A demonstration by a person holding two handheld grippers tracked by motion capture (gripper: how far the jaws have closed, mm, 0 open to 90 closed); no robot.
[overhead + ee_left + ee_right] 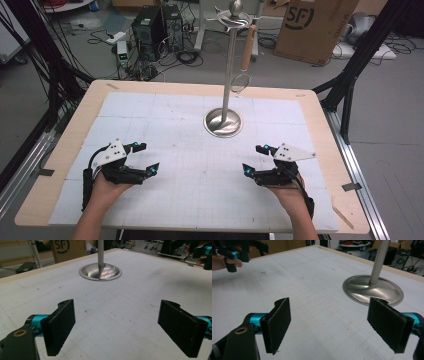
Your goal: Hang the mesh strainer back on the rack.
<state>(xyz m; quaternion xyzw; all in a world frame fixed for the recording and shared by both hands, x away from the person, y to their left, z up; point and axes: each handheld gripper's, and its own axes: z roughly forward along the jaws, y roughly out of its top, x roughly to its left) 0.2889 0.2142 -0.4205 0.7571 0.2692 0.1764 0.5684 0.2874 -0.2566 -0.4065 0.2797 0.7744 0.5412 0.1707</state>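
Both tools wide open and empty: left tool (141, 157), right tool (254, 159). Nearest is the stand (223, 121); strainer (240, 81) hangs high, so approach from below, slowly.

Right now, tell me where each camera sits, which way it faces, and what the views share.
High view: above the person's side, looking forward and down at the white gridded mat; left gripper, right gripper and both hands show.
Left gripper view: rides the left gripper, facing the tall steel stand with round base; open jaws show.
Right gripper view: rides the right gripper, facing that stand; open jaws show.
Shared: stand and mat.
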